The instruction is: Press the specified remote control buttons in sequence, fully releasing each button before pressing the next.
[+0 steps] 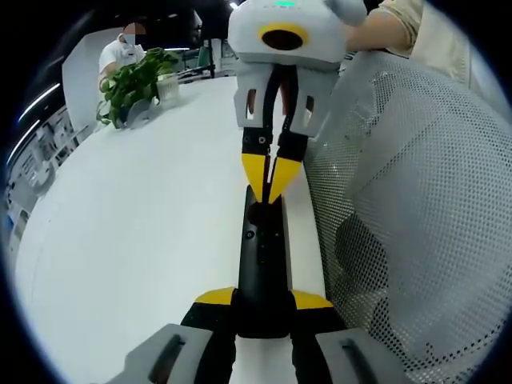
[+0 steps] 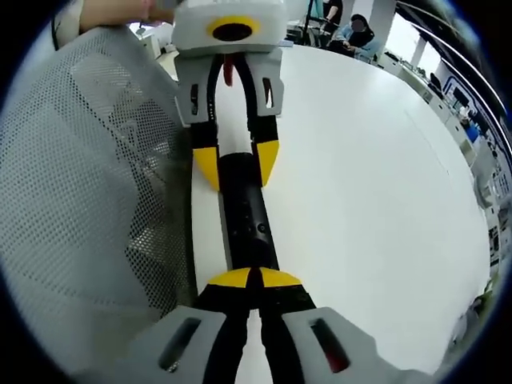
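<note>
1. While the left tool [image 1: 262,302] pinches the near end of the black remote [image 1: 262,248] between its yellow tips, the right tool [image 1: 272,178] comes in from the far end, tips pressed together — touching the remote's upper face.
2. Remote lies flat on the white table [image 1: 144,240], straight ahead of the left tool, just beside a mesh basket [image 1: 408,216].
3. From the right gripper view: right tool [image 2: 254,280] closed, on the remote [image 2: 248,216]; left tool [image 2: 236,164] clamps the opposite end.
4. Advice: press straight down, hold the clamp steady, then lift fully clear before the next button.
</note>
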`<action>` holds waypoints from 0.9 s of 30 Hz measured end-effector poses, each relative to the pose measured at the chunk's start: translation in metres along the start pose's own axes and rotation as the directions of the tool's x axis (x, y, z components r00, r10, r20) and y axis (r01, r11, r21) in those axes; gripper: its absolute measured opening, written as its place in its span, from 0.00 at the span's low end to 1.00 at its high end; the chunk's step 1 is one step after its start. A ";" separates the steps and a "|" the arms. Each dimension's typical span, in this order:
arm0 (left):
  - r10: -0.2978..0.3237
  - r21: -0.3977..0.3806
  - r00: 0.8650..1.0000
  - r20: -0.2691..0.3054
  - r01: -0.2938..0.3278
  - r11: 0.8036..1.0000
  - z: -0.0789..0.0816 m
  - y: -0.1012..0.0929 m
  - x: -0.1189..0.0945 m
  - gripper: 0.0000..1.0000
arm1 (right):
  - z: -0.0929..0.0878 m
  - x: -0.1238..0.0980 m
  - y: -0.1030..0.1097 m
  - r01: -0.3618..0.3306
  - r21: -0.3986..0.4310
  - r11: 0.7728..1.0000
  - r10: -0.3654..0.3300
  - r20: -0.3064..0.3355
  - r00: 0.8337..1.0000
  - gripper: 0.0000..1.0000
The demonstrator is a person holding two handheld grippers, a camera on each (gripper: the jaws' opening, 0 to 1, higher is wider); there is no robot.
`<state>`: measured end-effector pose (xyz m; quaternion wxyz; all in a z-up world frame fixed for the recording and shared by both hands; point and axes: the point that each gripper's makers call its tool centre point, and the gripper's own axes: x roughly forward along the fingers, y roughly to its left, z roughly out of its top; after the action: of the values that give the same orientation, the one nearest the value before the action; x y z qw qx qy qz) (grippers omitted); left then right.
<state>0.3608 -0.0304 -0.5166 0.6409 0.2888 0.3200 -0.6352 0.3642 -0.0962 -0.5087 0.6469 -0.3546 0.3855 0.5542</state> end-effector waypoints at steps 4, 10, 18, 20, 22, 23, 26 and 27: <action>-0.001 0.000 1.000 0.003 0.001 1.000 0.000 0.000 0.000 0.25 | 0.003 0.001 -0.001 0.002 -0.006 1.000 -0.002 0.003 1.000 0.05; -0.002 0.000 1.000 0.003 0.002 1.000 0.000 0.000 0.000 0.25 | 0.004 0.003 0.000 -0.016 -0.021 1.000 0.016 -0.013 1.000 0.05; -0.002 0.007 1.000 -0.002 0.002 1.000 0.000 0.000 0.000 0.25 | 0.006 0.005 0.003 -0.014 -0.106 0.994 0.007 -0.063 0.998 0.05; -0.002 0.009 1.000 -0.004 0.002 1.000 0.000 0.000 0.000 0.25 | 0.005 0.005 0.001 -0.019 -0.102 0.995 0.013 -0.067 0.998 0.05; -0.002 0.008 1.000 -0.003 0.002 1.000 0.000 0.000 0.000 0.25 | 0.005 0.005 0.002 -0.013 -0.109 0.994 0.006 -0.070 0.998 0.05; -0.002 0.007 1.000 -0.003 0.002 1.000 0.000 0.000 0.000 0.25 | 0.005 0.004 0.002 -0.009 -0.103 0.995 0.002 -0.065 0.998 0.05; -0.003 0.006 1.000 -0.002 0.003 1.000 0.000 0.000 0.000 0.25 | 0.005 0.003 0.000 -0.011 -0.045 0.999 0.009 -0.042 0.999 0.05; -0.003 0.005 1.000 -0.001 0.003 1.000 0.000 0.000 0.000 0.25 | 0.004 0.003 0.000 -0.009 -0.044 0.999 0.007 -0.039 0.999 0.05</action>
<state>0.3604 -0.0301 -0.5165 0.6391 0.2905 0.3191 -0.6367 0.3649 -0.0912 -0.5093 0.6290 -0.3780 0.3872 0.5582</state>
